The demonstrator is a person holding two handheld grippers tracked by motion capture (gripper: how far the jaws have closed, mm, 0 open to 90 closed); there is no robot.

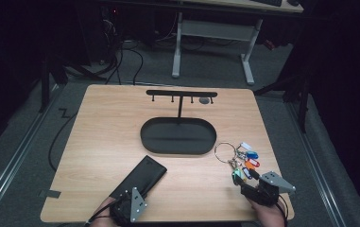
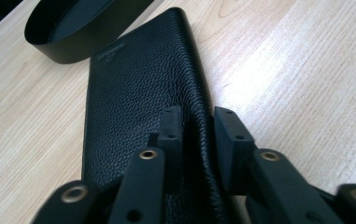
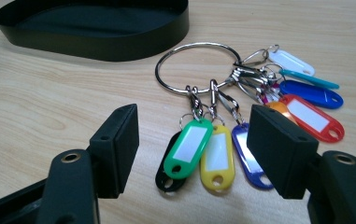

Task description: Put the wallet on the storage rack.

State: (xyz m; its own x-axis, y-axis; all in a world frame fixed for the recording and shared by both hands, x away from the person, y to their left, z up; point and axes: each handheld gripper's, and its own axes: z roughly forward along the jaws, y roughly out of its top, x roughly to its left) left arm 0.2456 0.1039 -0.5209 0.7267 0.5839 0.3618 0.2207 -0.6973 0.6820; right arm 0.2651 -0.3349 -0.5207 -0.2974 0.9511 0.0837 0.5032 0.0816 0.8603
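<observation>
Standing at the near edge of the worktop (image 1: 102, 132), a person holds a hand-held gripper in each hand. The left hand-held gripper (image 2: 197, 122) has its jaws narrowed onto the long edge of a black leather wallet (image 2: 138, 93), one jaw on top of the grained surface and the other down beside the edge, so it is pinching the wallet. In the high view this left hand-held gripper (image 1: 129, 202) sits at the wallet's (image 1: 141, 176) near end, and the wallet lies slantwise on the wood, its far end pointing toward the black oval tray (image 1: 178, 136) in the middle of the worktop.

The right hand-held gripper (image 3: 192, 144) has its jaws spread wide and grips nothing. Between and just past the jaws lies a bunch of key tags on a large metal ring (image 3: 197, 67): a green tag (image 3: 188, 148), a yellow tag (image 3: 217, 158) and a blue tag (image 3: 249, 156) nearest the jaws, with red, dark blue, teal and white ones farther off. From above, the right hand-held gripper (image 1: 249, 188) sits at the near right corner, just beside the key bunch (image 1: 244, 161), which rests flat to the right of the tray.

Behind the tray rises a thin black T-shaped rack (image 1: 181, 94) with small hooks under its bar.
</observation>
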